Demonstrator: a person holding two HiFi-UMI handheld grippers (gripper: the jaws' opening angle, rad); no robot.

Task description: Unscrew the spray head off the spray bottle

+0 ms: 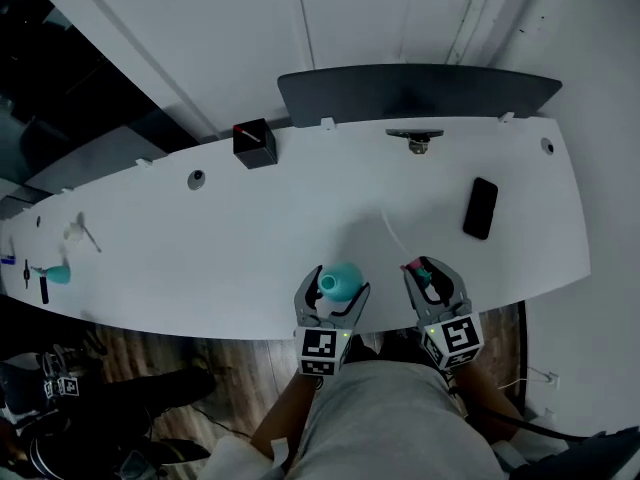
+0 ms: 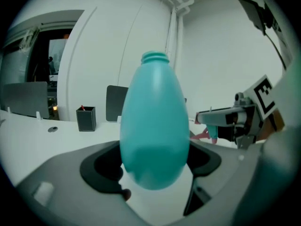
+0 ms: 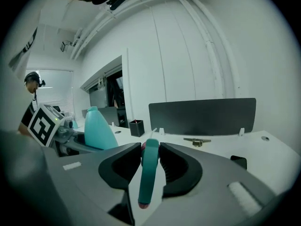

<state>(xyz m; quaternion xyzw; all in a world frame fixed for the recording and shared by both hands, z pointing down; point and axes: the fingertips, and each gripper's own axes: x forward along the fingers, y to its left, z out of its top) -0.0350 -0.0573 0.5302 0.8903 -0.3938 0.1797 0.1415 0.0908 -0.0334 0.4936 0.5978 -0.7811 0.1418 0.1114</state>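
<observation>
L claw [image 1: 333, 288] grips bottle [image 2: 153, 126], neck bare. R claw [image 1: 428, 272], alongside, clamps detached spray head [image 3: 149, 171].

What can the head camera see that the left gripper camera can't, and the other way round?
Only the head view: the black phone, the wood floor and a thin white tube. Only the left gripper view: the screw ridges on the bare neck of the bottle. Both: the teal bottle in the left gripper, the spray head in the right gripper, and the black box.
</observation>
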